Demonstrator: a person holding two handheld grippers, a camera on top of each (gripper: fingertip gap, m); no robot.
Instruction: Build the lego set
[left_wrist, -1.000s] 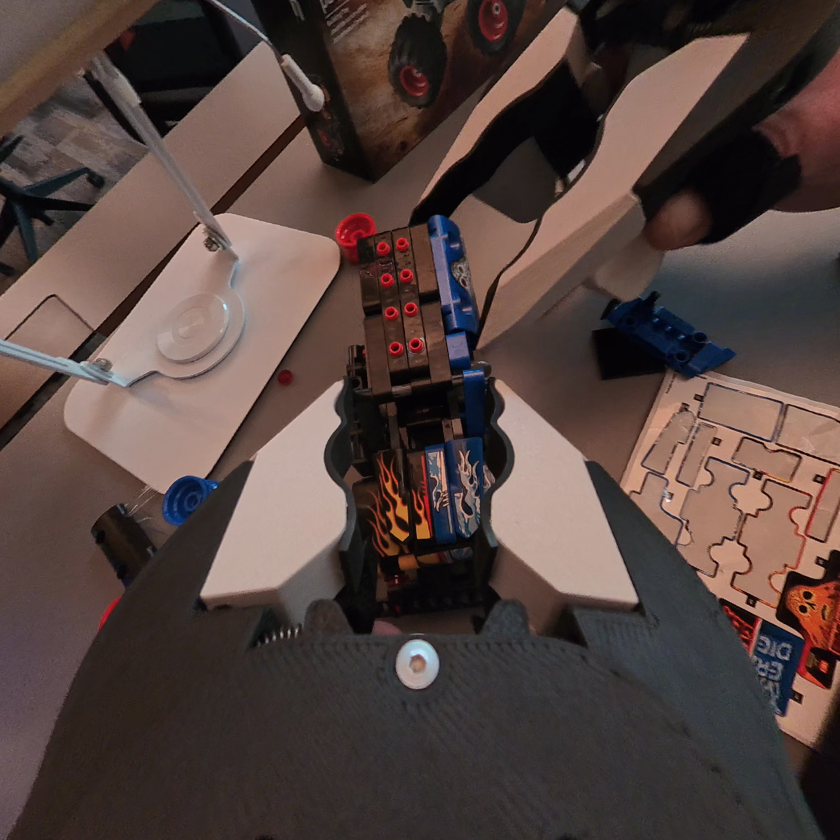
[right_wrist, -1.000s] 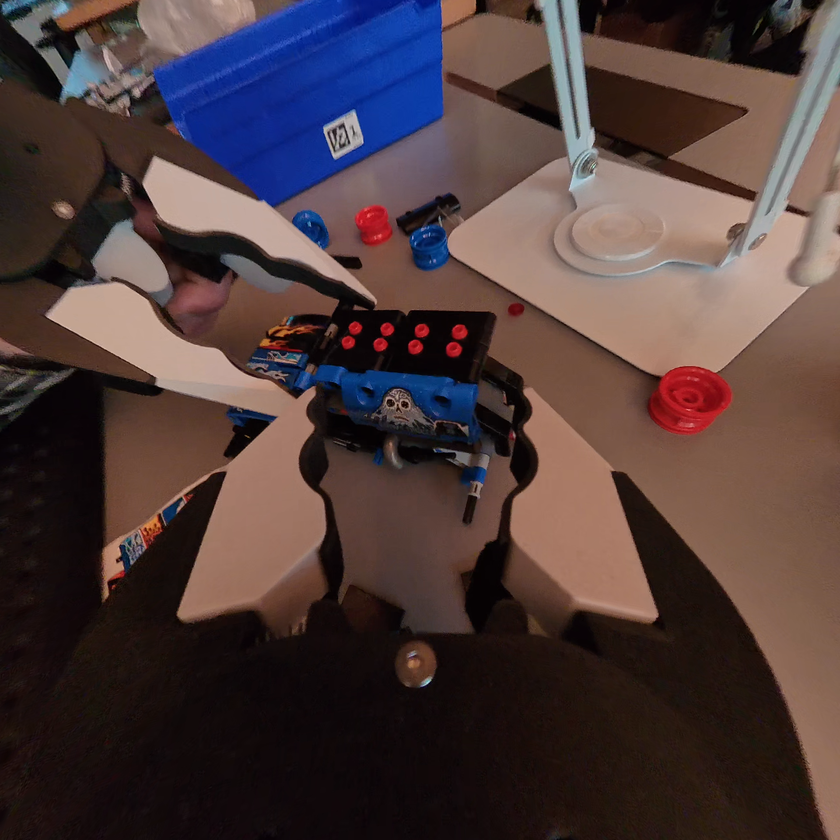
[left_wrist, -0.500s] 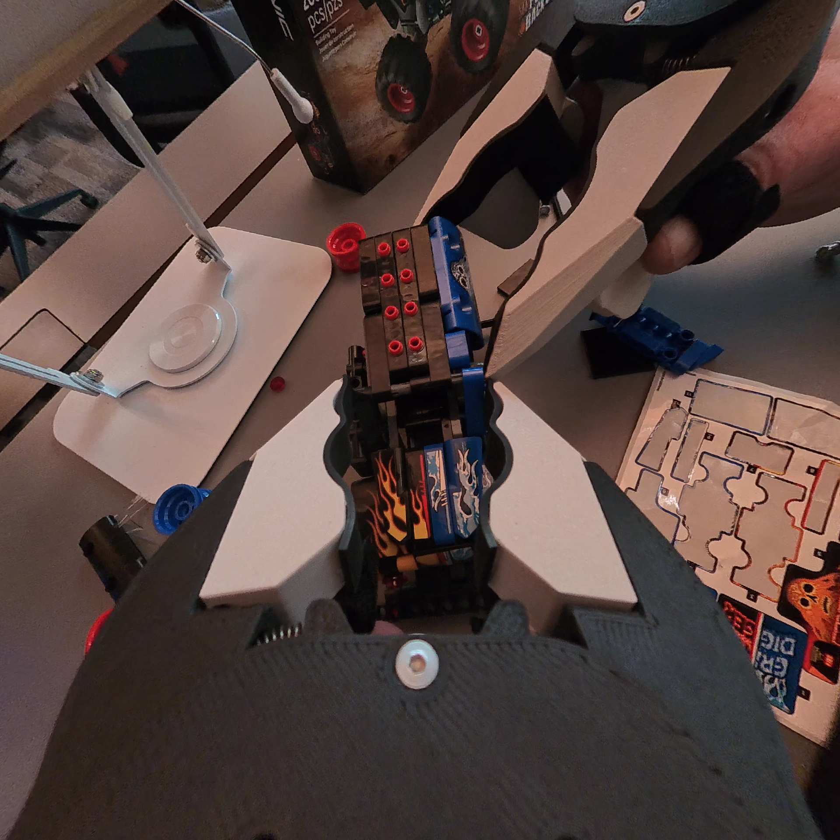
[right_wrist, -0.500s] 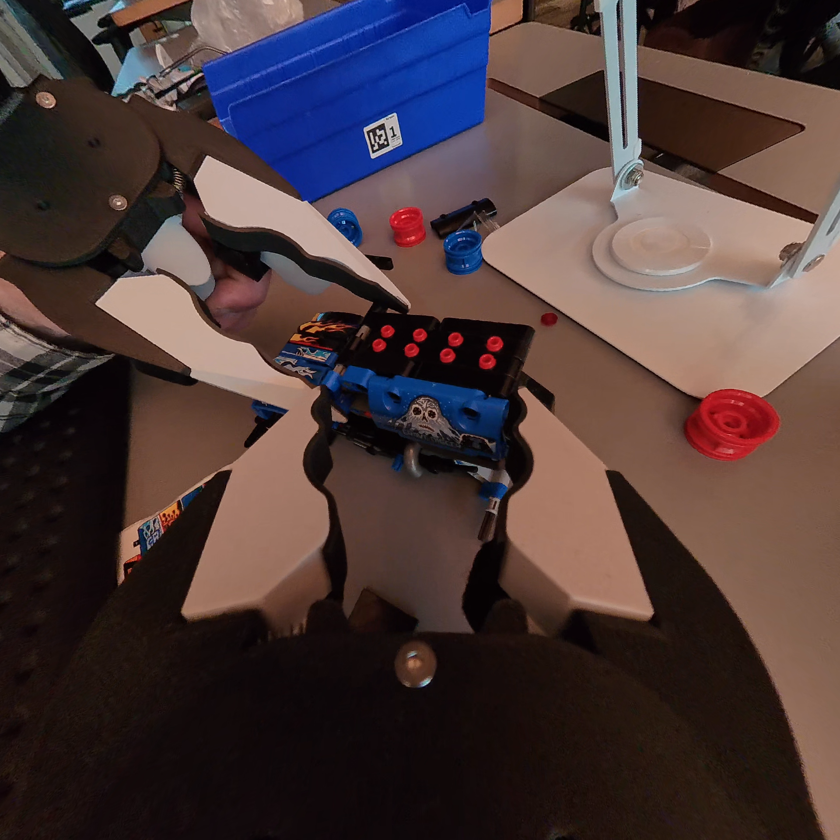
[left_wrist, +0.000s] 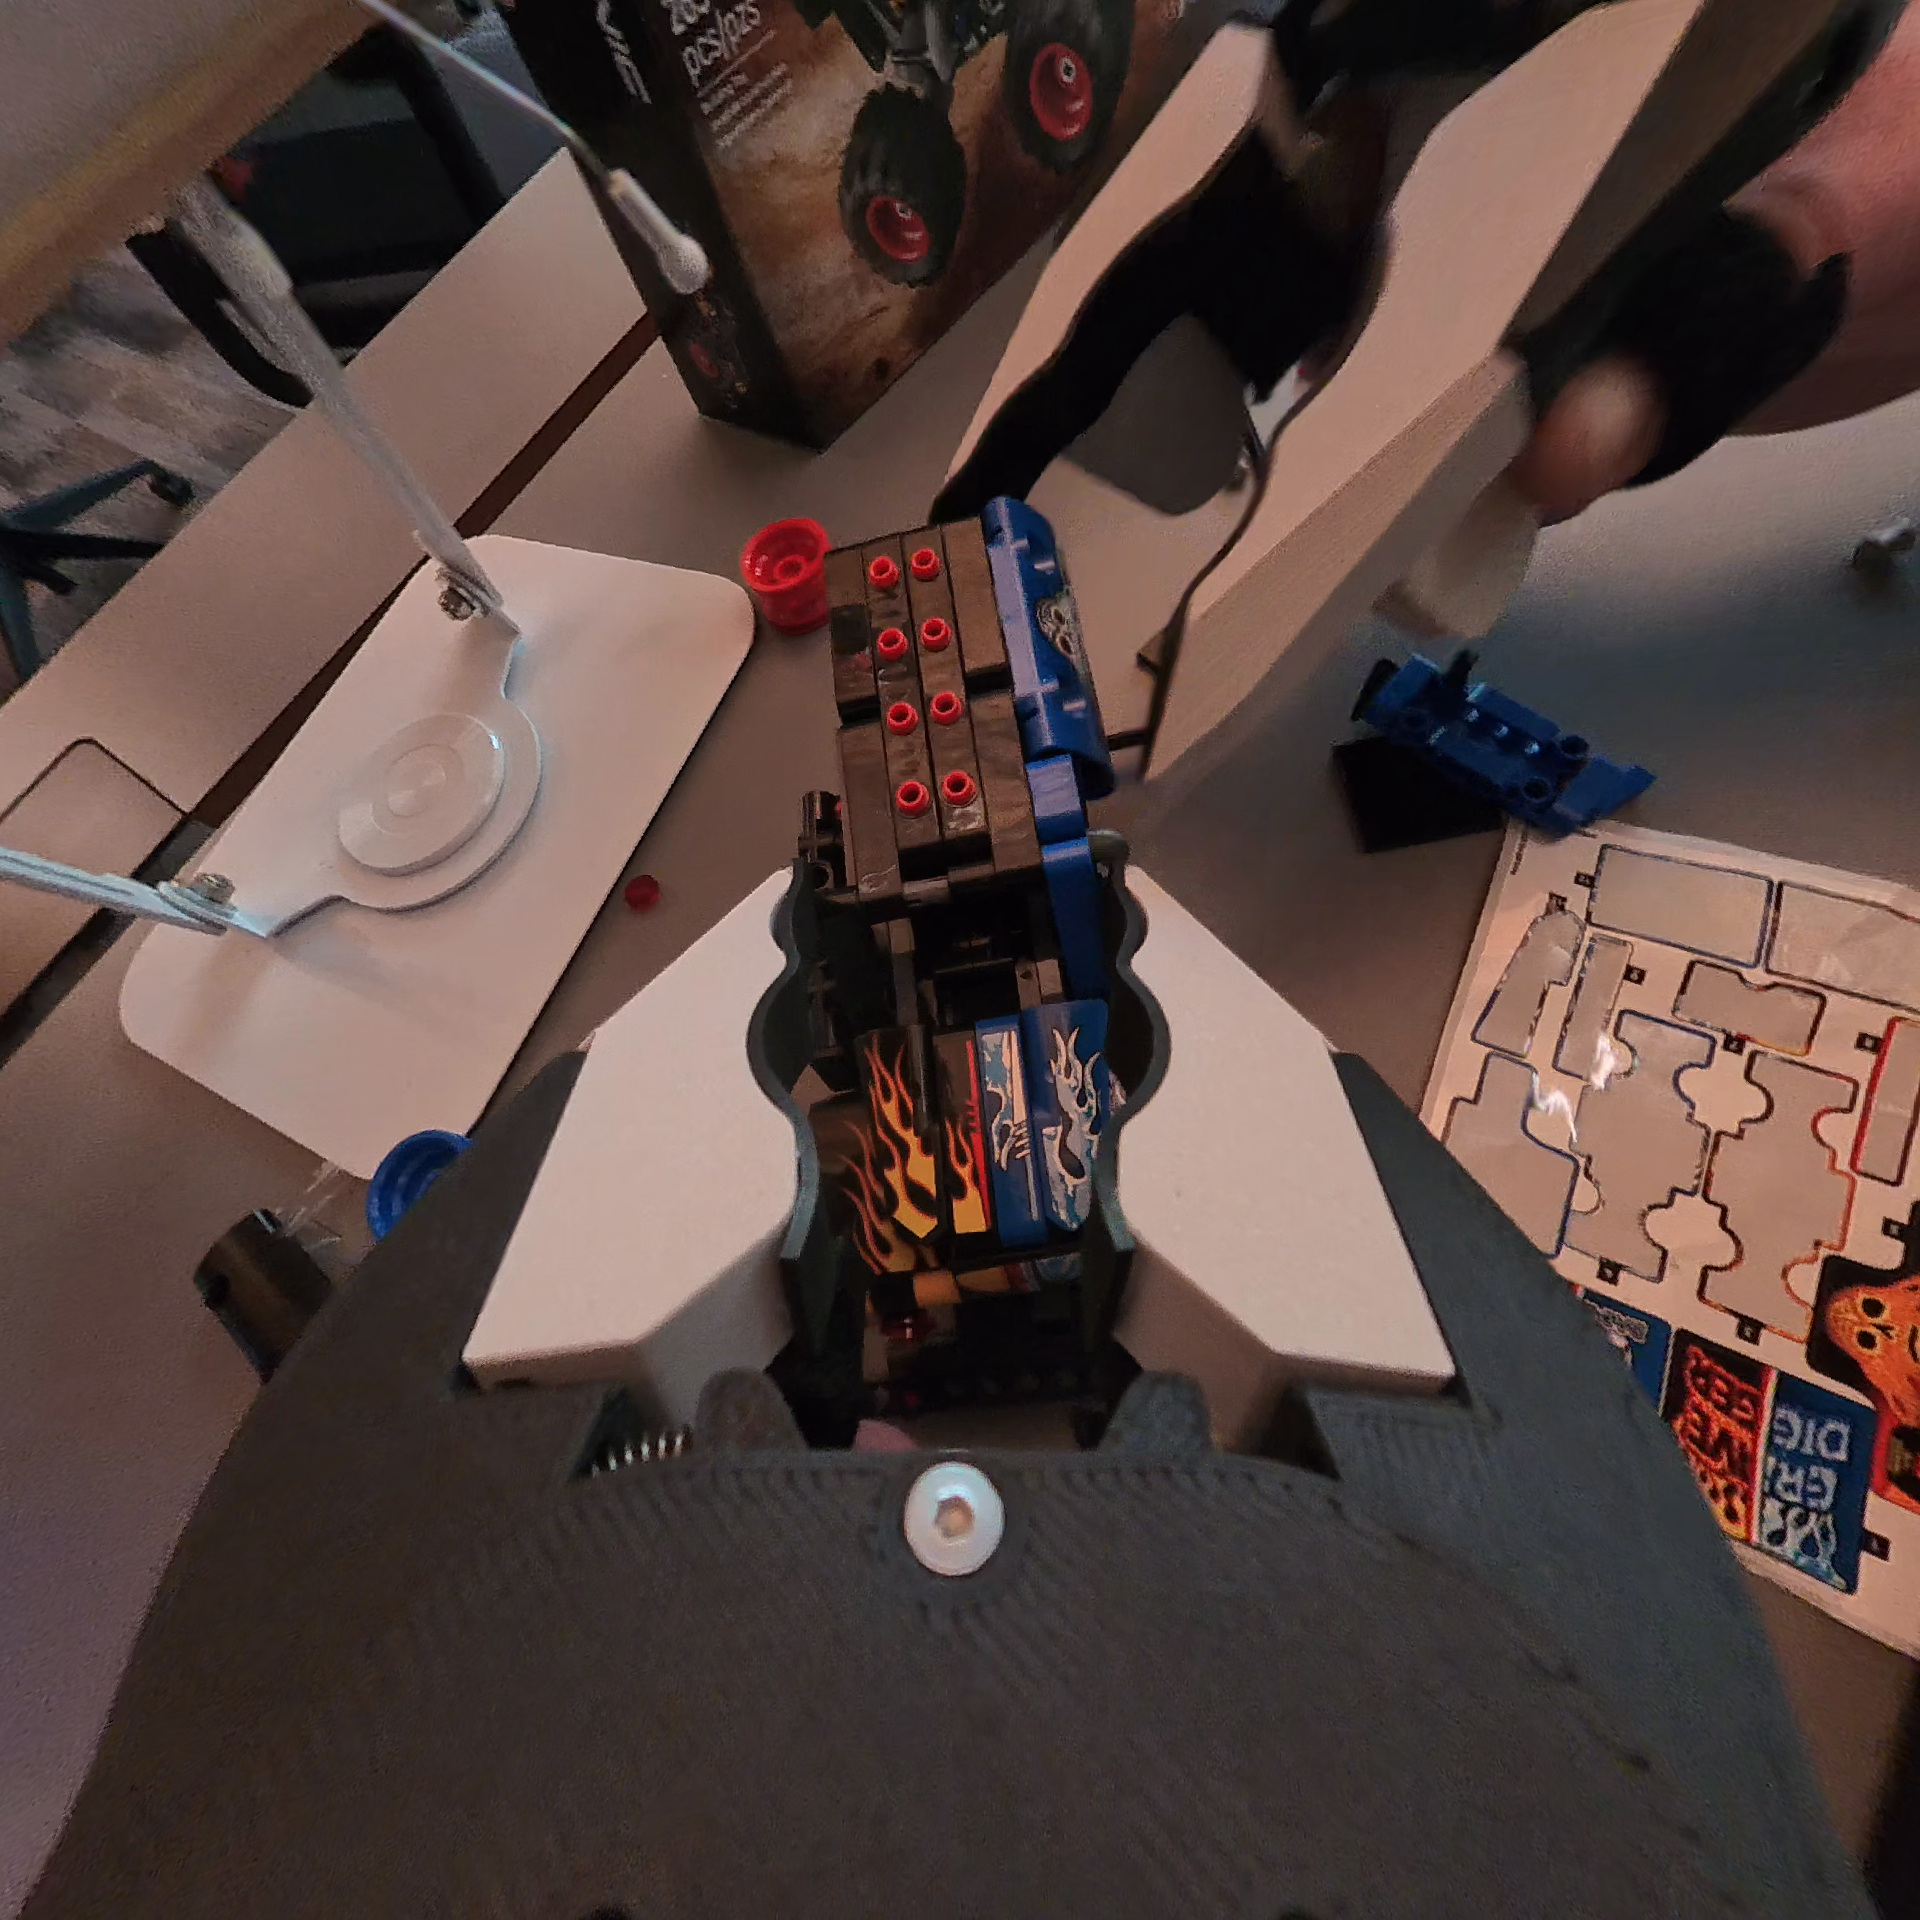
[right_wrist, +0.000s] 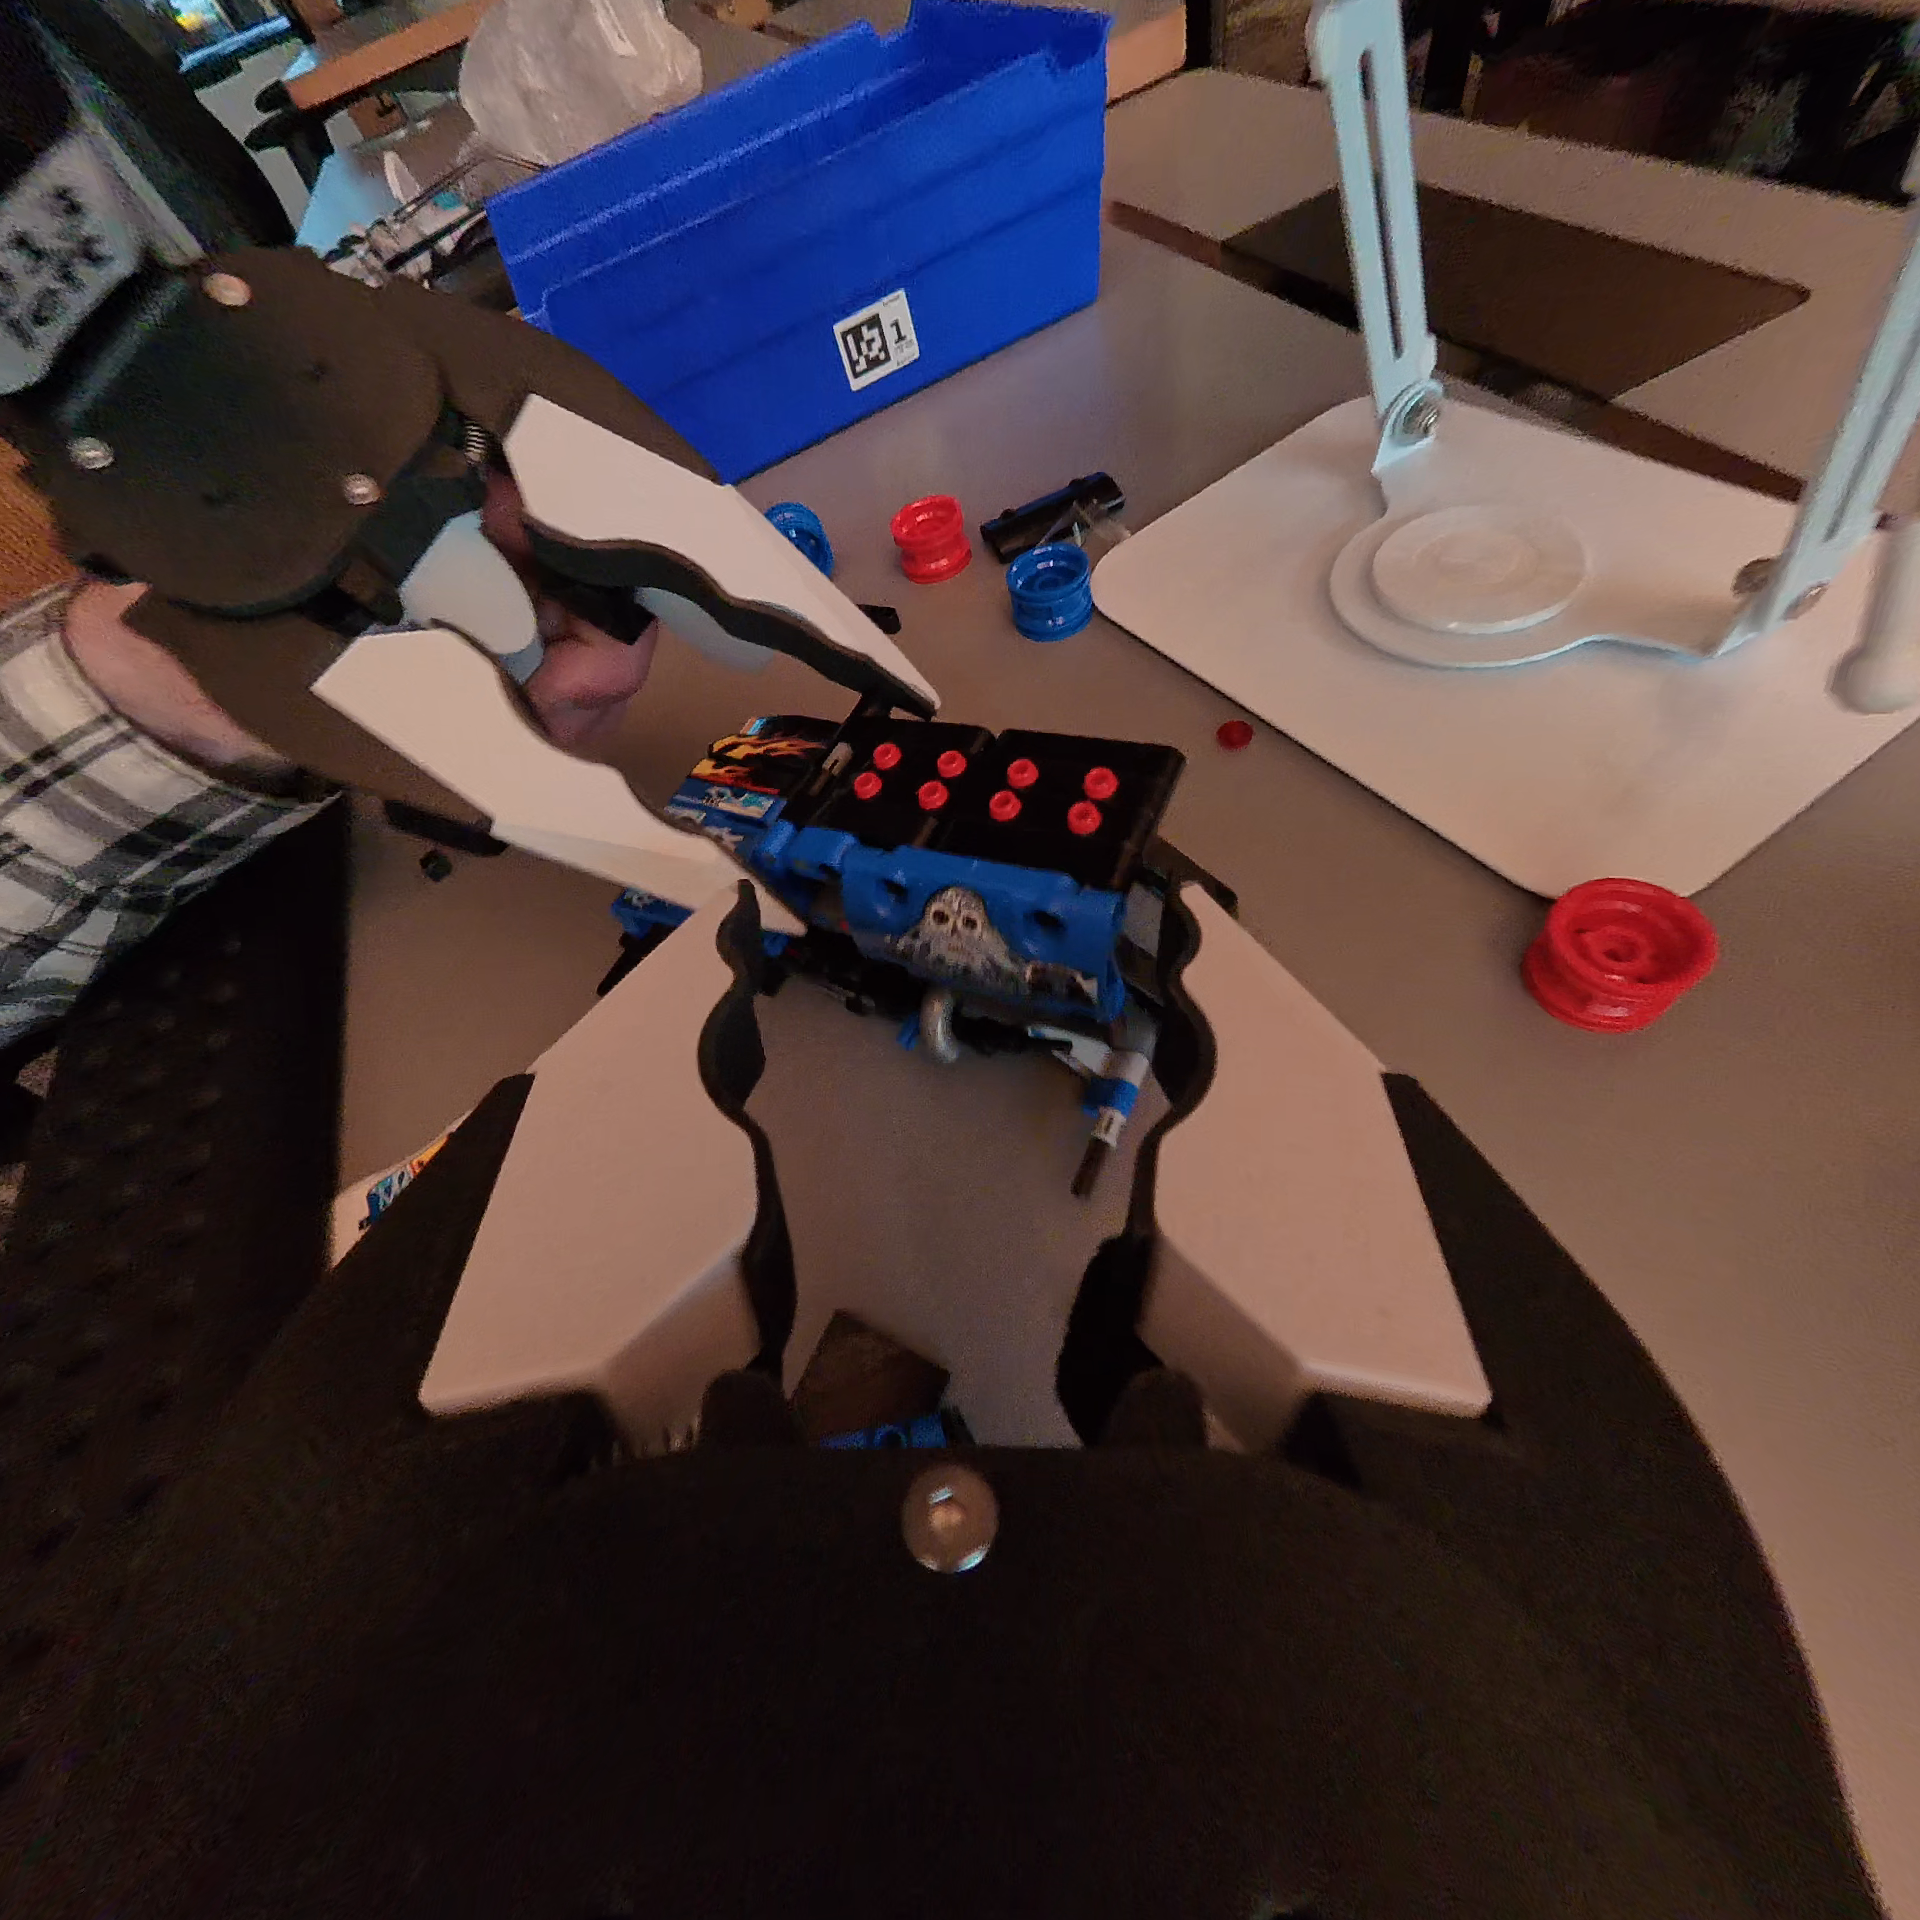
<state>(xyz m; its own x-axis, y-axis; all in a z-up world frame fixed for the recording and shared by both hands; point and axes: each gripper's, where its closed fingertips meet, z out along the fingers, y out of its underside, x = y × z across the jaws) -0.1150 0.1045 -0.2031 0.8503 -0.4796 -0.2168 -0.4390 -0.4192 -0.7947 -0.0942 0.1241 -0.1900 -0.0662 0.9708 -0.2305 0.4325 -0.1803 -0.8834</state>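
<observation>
Fingers of the left gripper (left_wrist: 954, 1049) pinch the truck (left_wrist: 961, 831) just above the table (left_wrist: 1299, 935). The right gripper (right_wrist: 961, 997) has its fingers spread wide, right beside the truck. A red wheel (right_wrist: 1619, 952) lies near the truck.

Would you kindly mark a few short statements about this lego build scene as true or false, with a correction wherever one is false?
1. The left tongs are clamped on the lego truck body. True.
2. The right tongs are shut tight on a red wheel. False: they are open, their tips either side of the blue skull panel, and the nearest red wheel lies loose on the table.
3. A sticker sheet lies on the table beside the build. True.
4. The blue bin stands on the white stand base. False: it sits directly on the table, apart from the base.
5. The black top of the body carries eight red studs. True.
</observation>
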